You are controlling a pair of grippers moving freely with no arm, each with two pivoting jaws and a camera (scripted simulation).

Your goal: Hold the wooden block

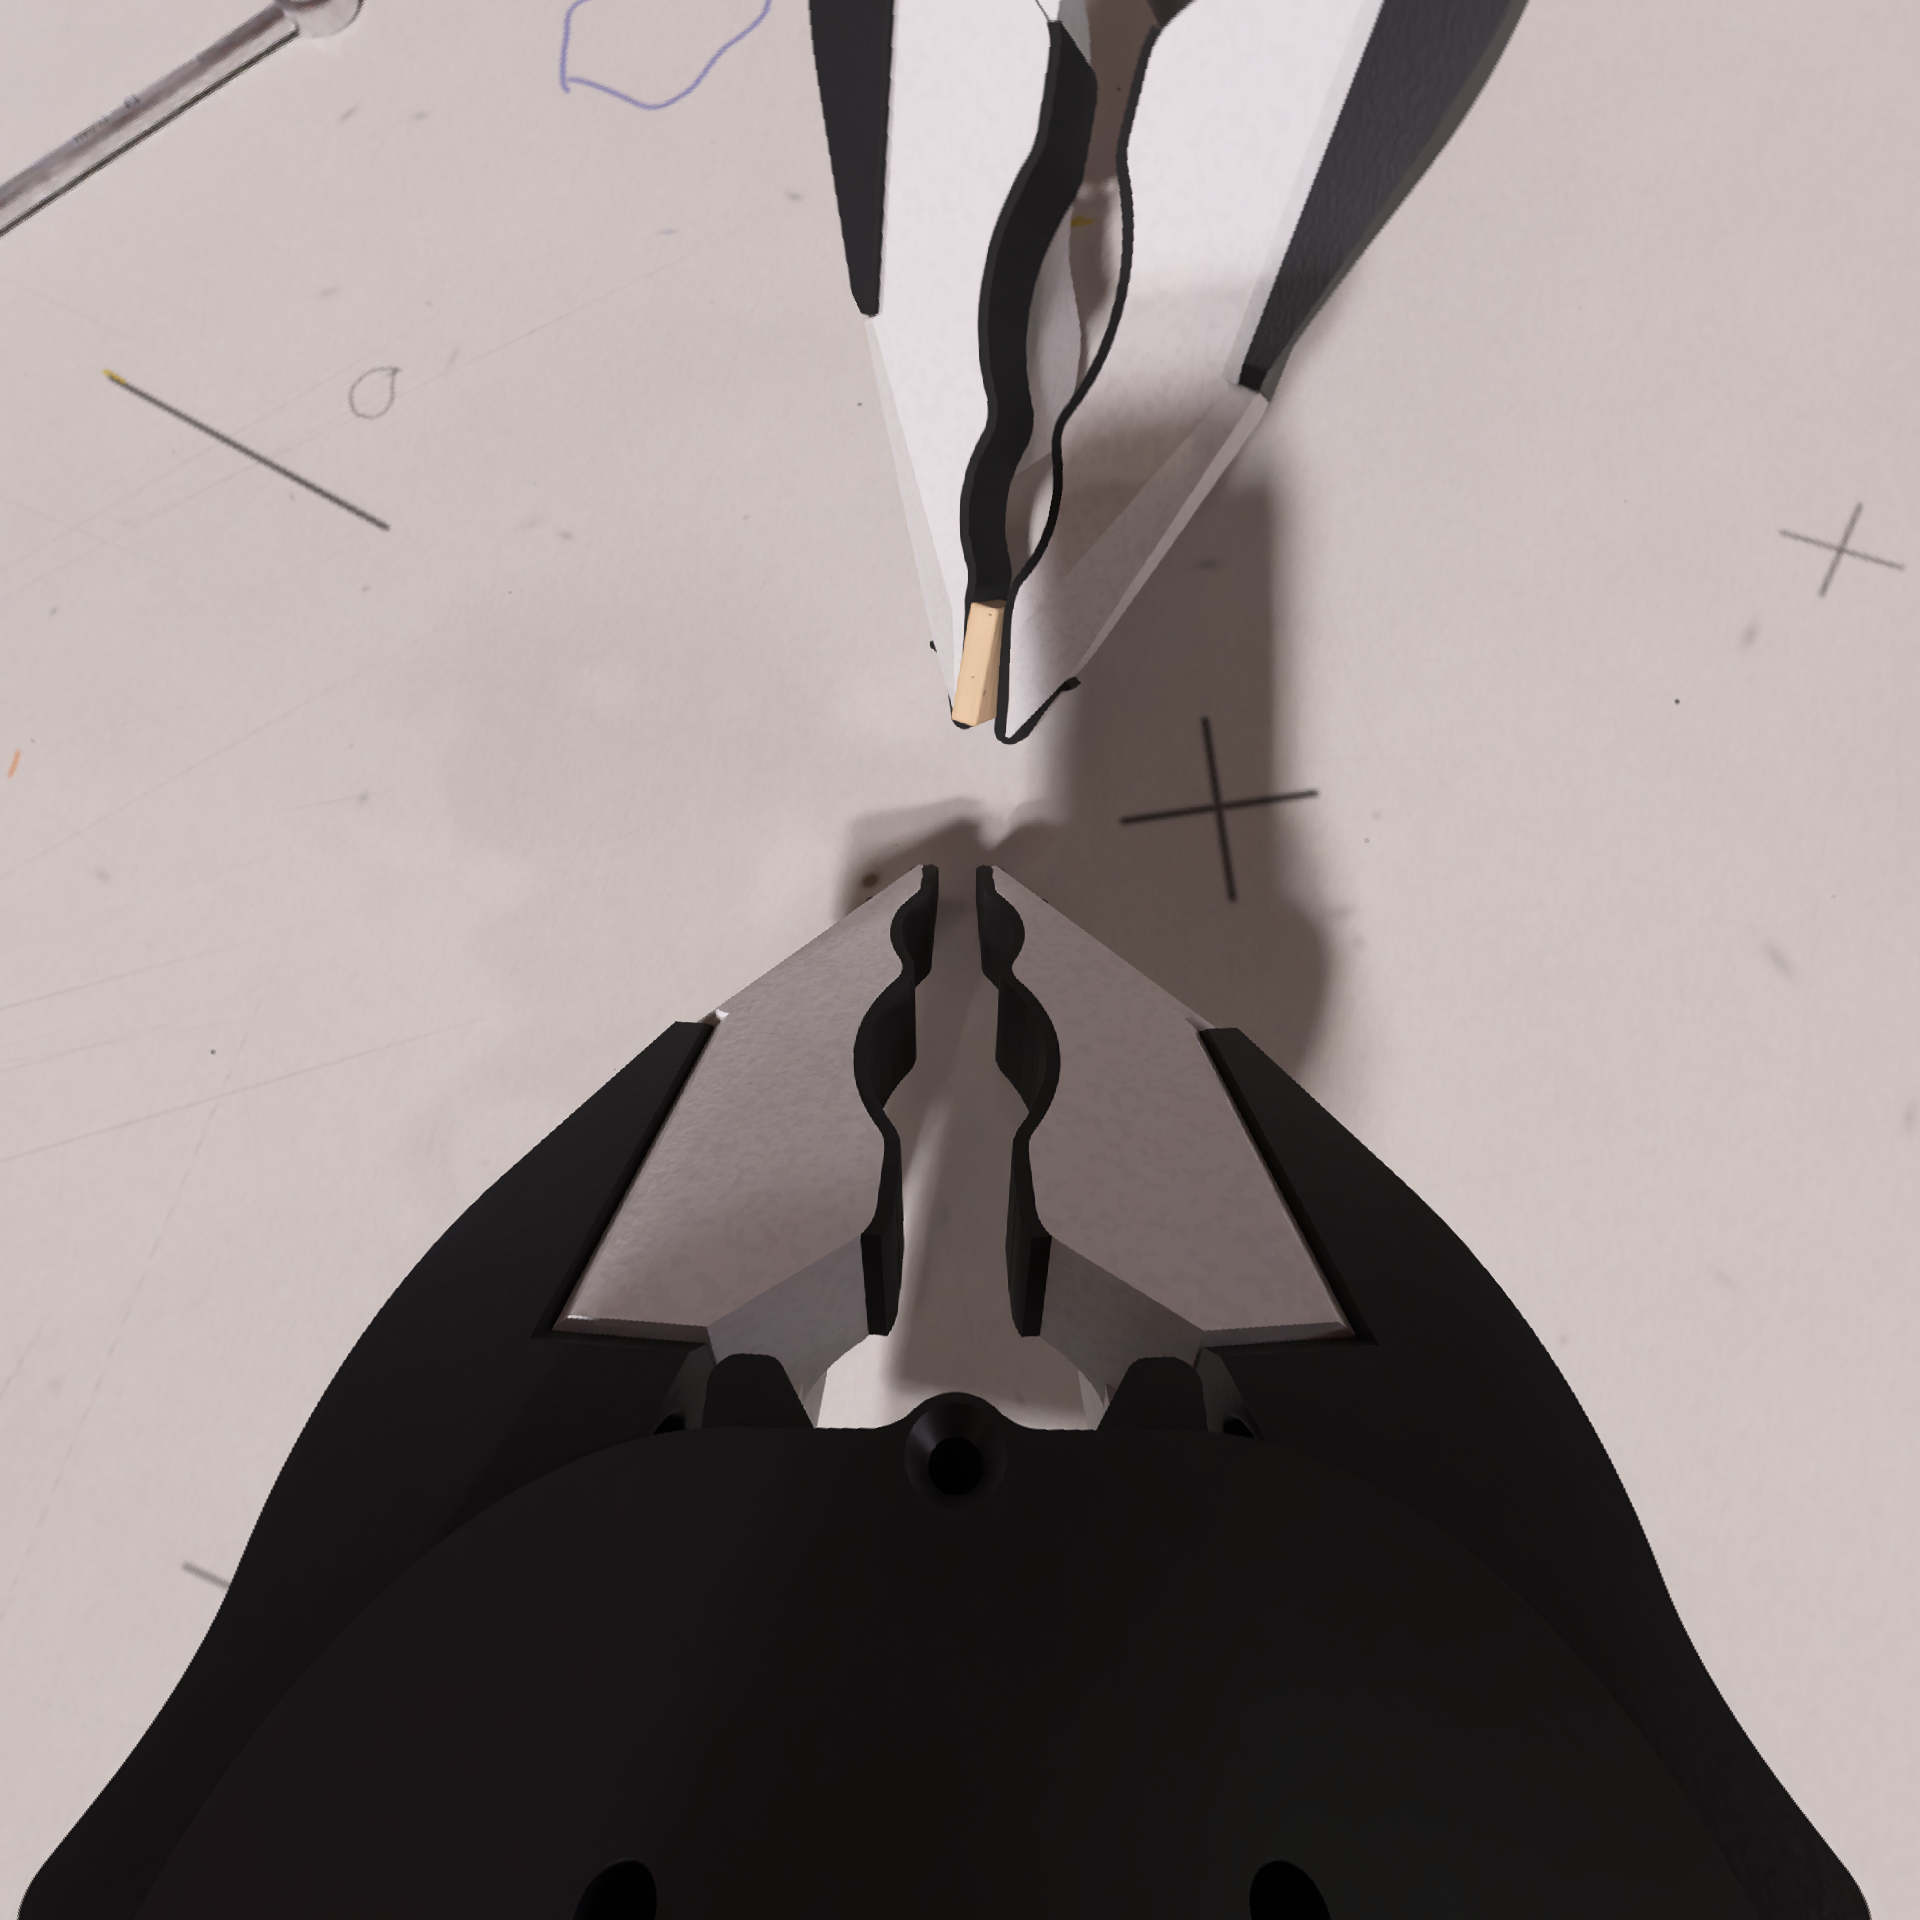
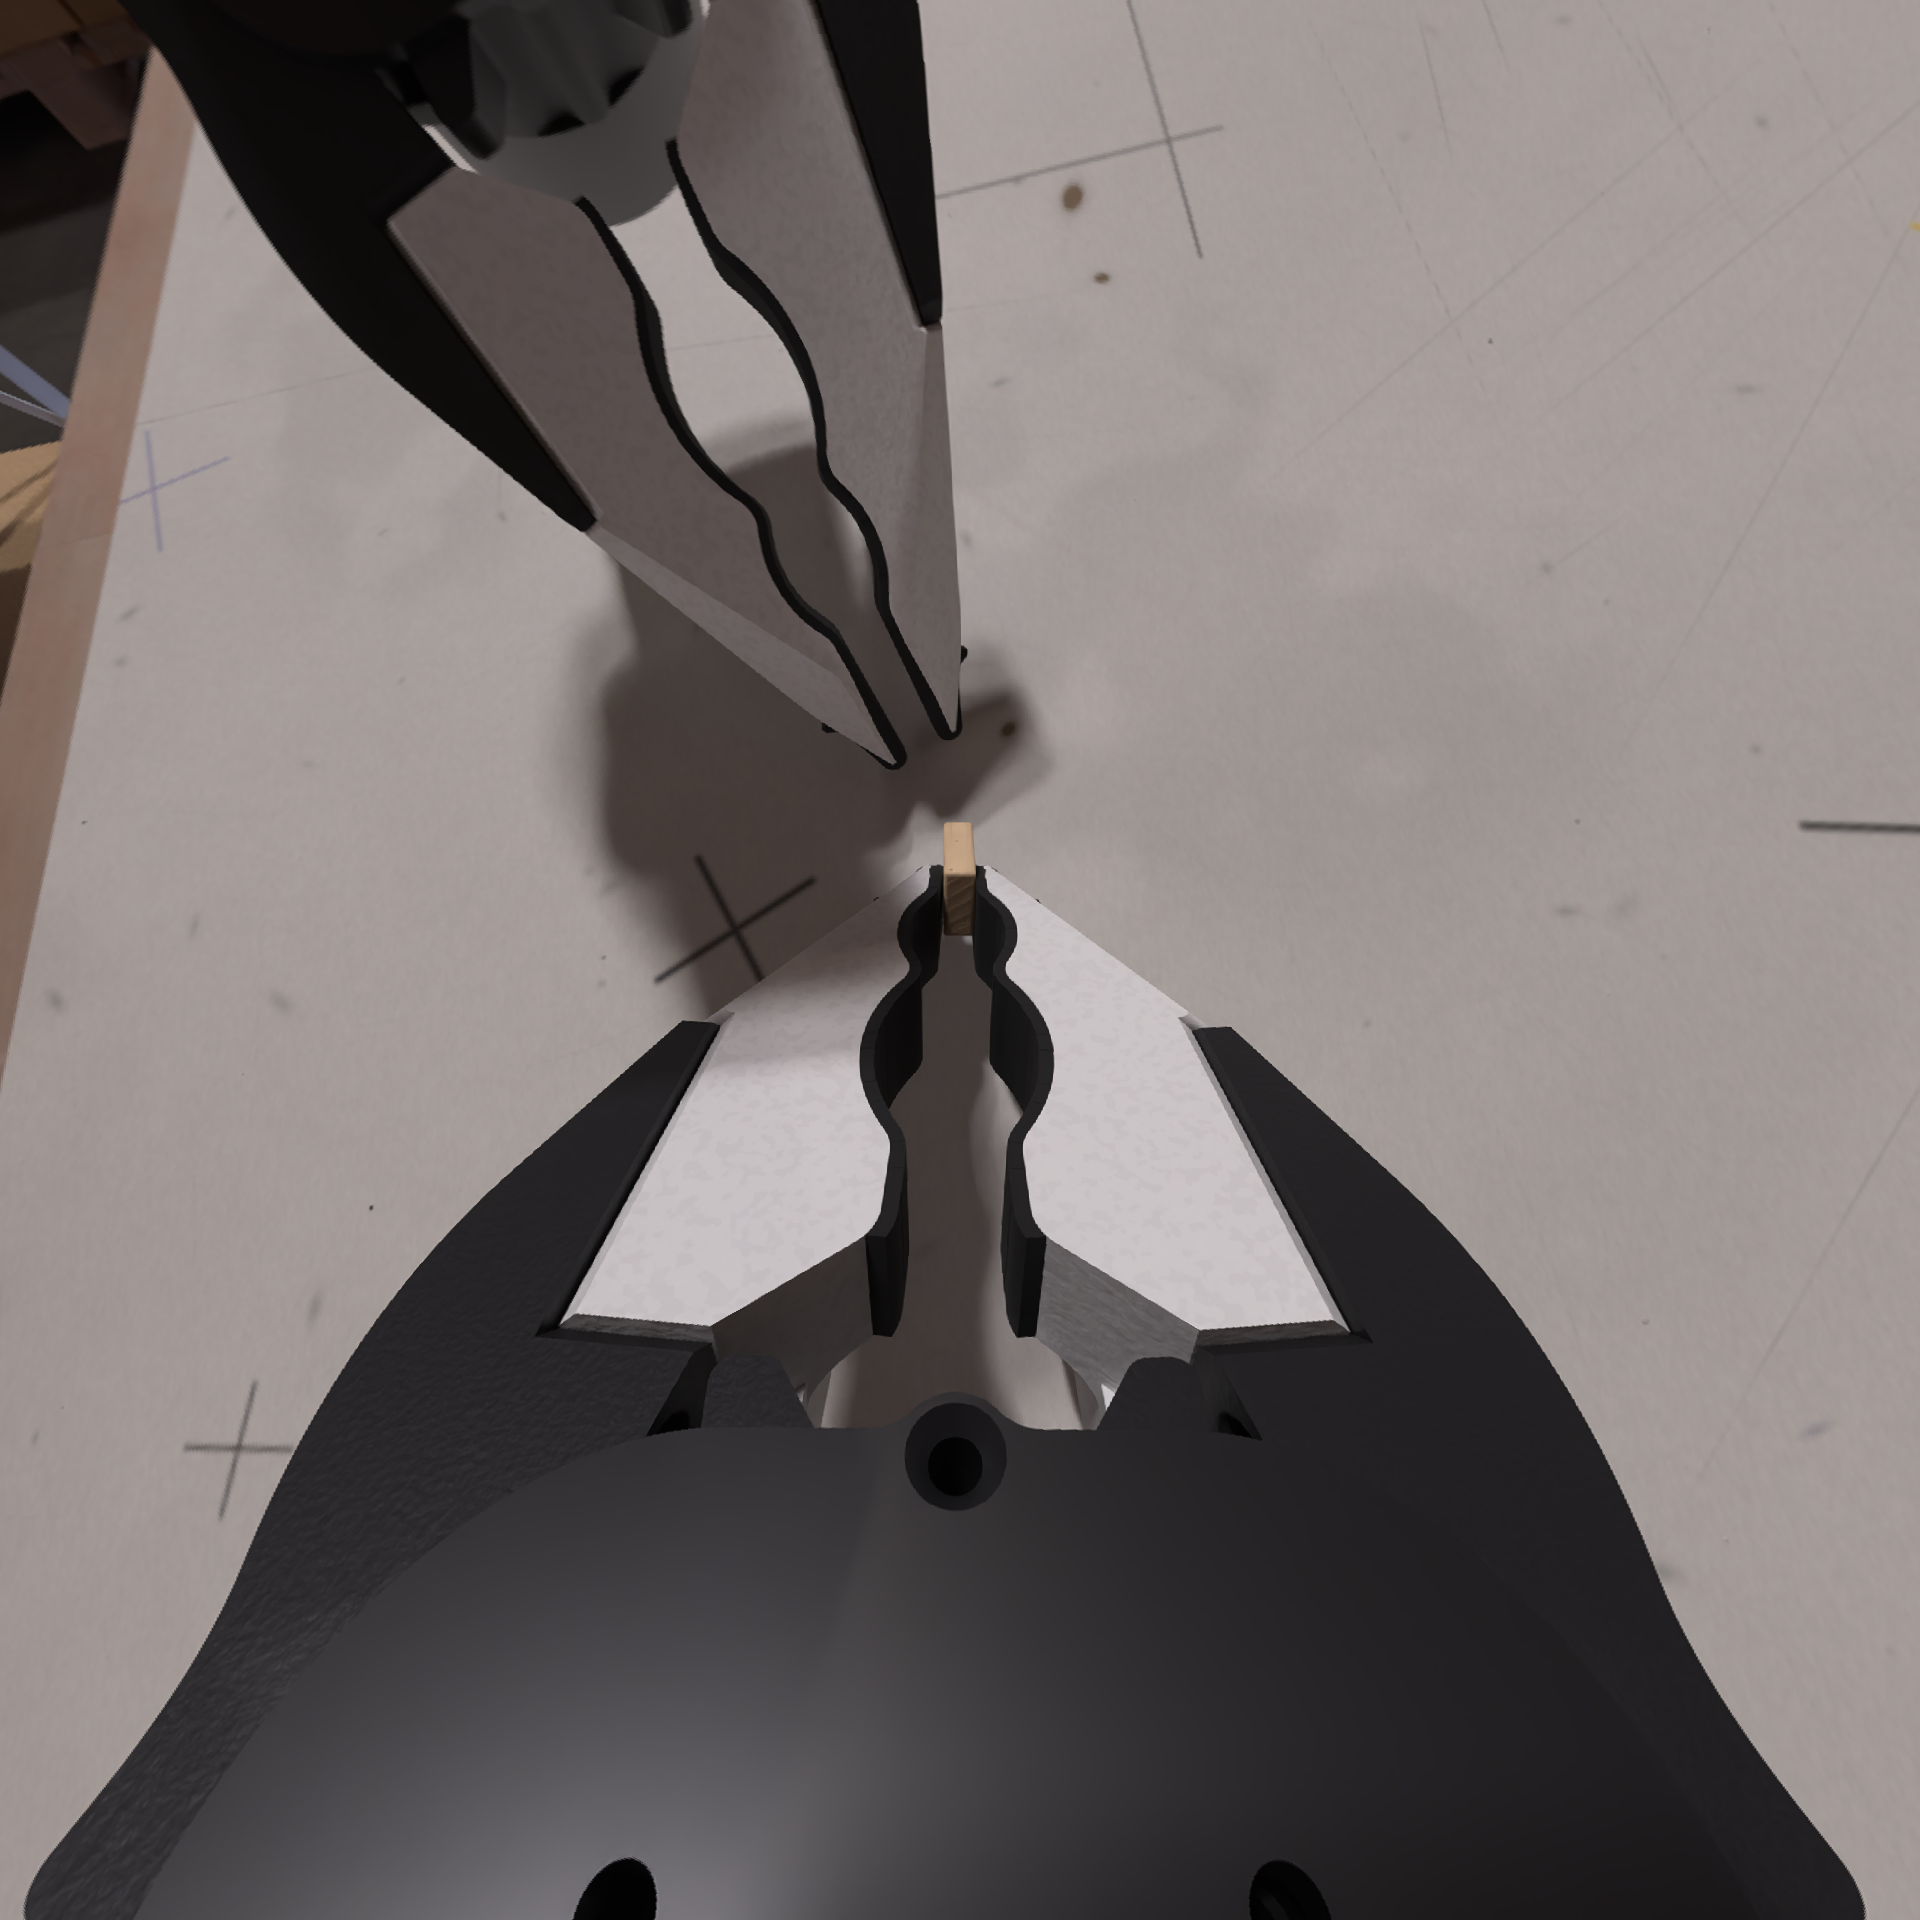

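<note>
The wooden block [image 2: 958,847] is a small, pale, thin piece pinched upright between the tips of my right gripper [image 2: 958,875], which is shut on it; the block's end sticks out past the fingertips. In the left wrist view the block [image 1: 980,665] shows in the right gripper [image 1: 982,717], which comes in from the top and is held above the table. My left gripper [image 1: 956,873] faces it tip to tip, a short gap away. Its jaws stand a narrow slit apart with nothing between them. It also shows in the right wrist view [image 2: 923,746].
The white table top [image 1: 416,727] bears pencil crosses [image 1: 1218,805] and a blue scribble [image 1: 655,62]. A clear rod [image 1: 135,104] lies at the far left. The table's wooden edge [image 2: 104,416] runs along the left of the right wrist view.
</note>
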